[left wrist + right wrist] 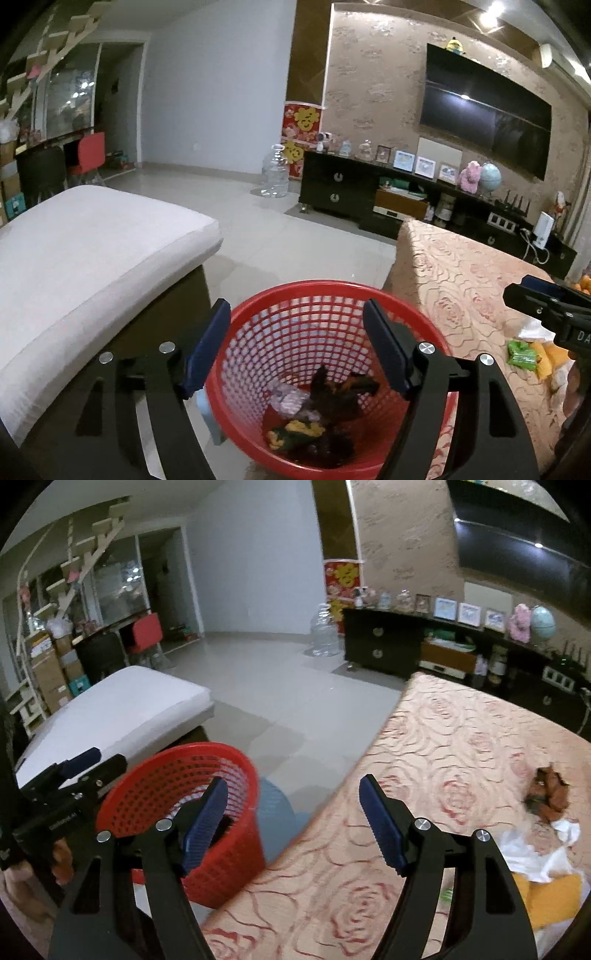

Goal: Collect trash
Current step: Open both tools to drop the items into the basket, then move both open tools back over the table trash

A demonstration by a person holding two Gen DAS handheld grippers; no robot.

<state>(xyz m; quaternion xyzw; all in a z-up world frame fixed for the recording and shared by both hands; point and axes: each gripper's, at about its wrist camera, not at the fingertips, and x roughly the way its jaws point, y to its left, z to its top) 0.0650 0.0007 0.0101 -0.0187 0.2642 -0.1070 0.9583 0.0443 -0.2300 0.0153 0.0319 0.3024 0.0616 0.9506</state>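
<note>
Two hand-held grippers stand with jaws apart and nothing between them: the left hand-held gripper hangs over the red basket, which already holds dark and yellow scraps, while the right hand-held gripper straddles the counter's near edge. Remaining trash lies at the right of the right wrist view, white tissue and a yellow wrapper nearest, with a brown scrap farther back. So the right one is nearer and, I judge, must swing rightward.
</note>
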